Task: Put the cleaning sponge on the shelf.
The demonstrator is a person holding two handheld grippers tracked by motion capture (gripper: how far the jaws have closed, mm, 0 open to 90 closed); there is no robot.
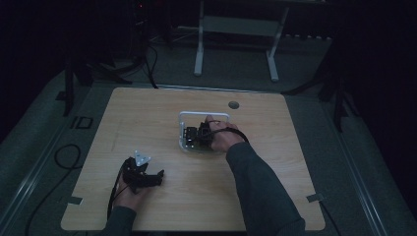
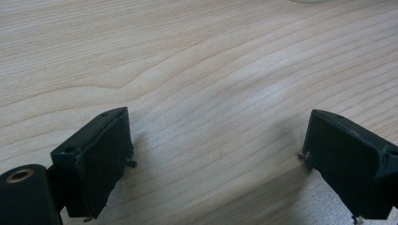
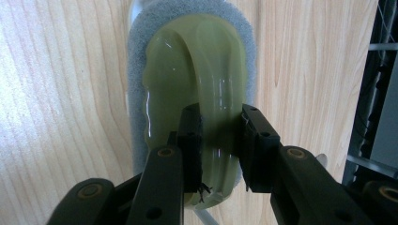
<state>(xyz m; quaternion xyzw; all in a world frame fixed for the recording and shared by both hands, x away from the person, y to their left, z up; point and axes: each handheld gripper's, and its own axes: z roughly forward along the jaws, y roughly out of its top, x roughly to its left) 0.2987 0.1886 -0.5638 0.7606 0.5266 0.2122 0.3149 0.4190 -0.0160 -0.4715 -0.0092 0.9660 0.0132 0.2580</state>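
A pale green see-through scrubber point(image 3: 187, 56) with a grey sponge pad point(image 3: 141, 70) under it lies below my right gripper point(image 3: 220, 117). The two black jaws stand on either side of its raised handle ridge, and the pads press on it. In the high view my right gripper point(image 1: 196, 133) points down into a white-rimmed tray point(image 1: 204, 114) at the middle of the wooden table point(image 1: 147, 113). My left gripper point(image 1: 156, 178) rests low at the table's front left. Its jaws are wide apart over bare wood in the left gripper view point(image 2: 216, 140), with nothing between them.
A round grey cable hole point(image 1: 233, 104) sits behind the tray near the table's far edge. A white-legged desk point(image 1: 236, 29) stands on the floor beyond. Black cables point(image 1: 64, 157) run on the floor to the left. The room around is dark.
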